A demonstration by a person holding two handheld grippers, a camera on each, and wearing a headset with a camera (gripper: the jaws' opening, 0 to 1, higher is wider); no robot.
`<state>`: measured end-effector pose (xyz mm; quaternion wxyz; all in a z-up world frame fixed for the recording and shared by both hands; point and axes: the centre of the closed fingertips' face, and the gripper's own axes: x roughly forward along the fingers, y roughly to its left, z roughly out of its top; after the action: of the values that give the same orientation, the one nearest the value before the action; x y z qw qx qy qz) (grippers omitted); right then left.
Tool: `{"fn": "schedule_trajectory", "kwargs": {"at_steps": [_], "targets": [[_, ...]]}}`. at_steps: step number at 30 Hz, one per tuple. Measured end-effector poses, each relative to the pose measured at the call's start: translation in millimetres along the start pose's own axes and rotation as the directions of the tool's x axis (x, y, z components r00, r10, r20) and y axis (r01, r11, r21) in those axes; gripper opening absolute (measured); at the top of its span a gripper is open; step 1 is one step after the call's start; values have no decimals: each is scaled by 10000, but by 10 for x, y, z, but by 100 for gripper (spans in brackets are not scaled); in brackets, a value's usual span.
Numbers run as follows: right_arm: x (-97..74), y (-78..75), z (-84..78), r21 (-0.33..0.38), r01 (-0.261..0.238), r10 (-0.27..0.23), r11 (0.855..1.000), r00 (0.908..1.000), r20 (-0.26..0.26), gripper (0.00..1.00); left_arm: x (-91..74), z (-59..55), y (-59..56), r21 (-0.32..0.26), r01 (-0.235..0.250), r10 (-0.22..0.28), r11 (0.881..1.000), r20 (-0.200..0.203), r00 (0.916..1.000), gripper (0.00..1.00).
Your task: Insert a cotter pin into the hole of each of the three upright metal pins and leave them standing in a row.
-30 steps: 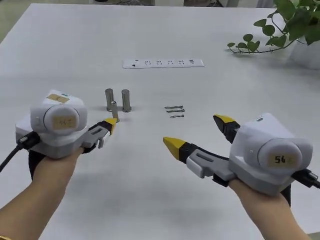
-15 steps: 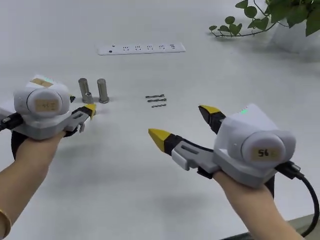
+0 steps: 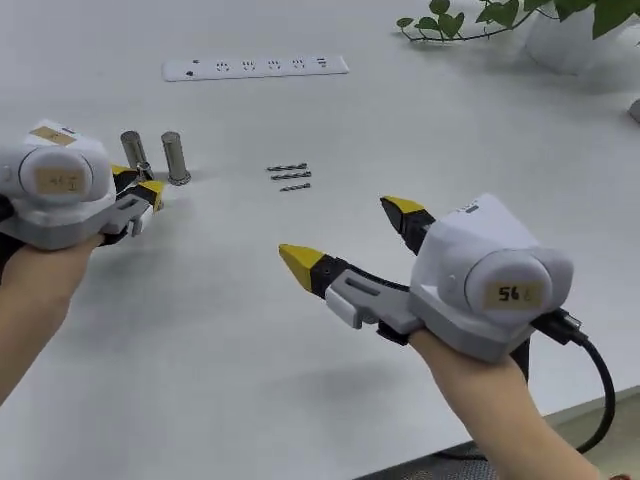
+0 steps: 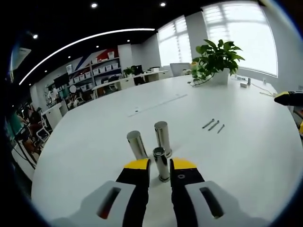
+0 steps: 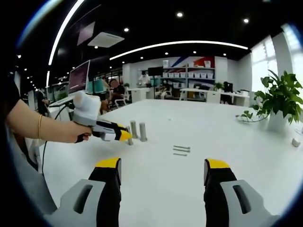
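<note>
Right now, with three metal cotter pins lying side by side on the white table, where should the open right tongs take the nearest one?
I'd take the nearest metal cotter pin across its shank near mid-length, the right tongs coming down from above on the person's side. It lies flat, with its neighbour close on the far side, so room there looks tight.

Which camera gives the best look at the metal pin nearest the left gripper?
The left gripper view: the front metal pin stands upright, large and sharp, between the yellow tips of the left gripper. The head view shows it small, partly hidden behind that gripper; the right gripper view shows it tiny and distant.
</note>
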<state>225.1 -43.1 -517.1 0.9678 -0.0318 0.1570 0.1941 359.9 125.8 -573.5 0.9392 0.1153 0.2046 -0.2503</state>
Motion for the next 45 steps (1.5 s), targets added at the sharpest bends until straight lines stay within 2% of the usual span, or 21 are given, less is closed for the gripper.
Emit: {"fn": "schedule_trajectory", "kwargs": {"at_steps": [12, 17, 29, 33, 37, 45], "targets": [[21, 15, -44, 19, -108, 109, 9999, 9999, -104, 68, 29, -32, -40, -238, 248, -252, 9994, -148, 9996, 7], [23, 20, -55, -21, -137, 136, 9999, 9998, -147, 68, 23, -35, -46, -641, 336, -344, 9974, -118, 9993, 6], [3, -10, -65, -73, -45, 43, 10000, 9998, -215, 68, -7, -43, -83, -775, 173, -194, 9968, -258, 9995, 6], [-5, -48, -61, -82, 78, -80, 9999, 9997, -215, 68, -53, -35, -141, -780, 208, -230, 9967, -276, 9994, 6], [-15, -79, -52, 29, 169, -169, 9999, 9997, -179, 67, -110, 19, -212, -796, 328, -335, 9963, -73, 9994, 6], [-18, -89, -44, 9, 218, -218, 9998, 9996, -181, 67, -209, -1, -393, -1076, 567, -579, 9926, -83, 9983, 6]]}}
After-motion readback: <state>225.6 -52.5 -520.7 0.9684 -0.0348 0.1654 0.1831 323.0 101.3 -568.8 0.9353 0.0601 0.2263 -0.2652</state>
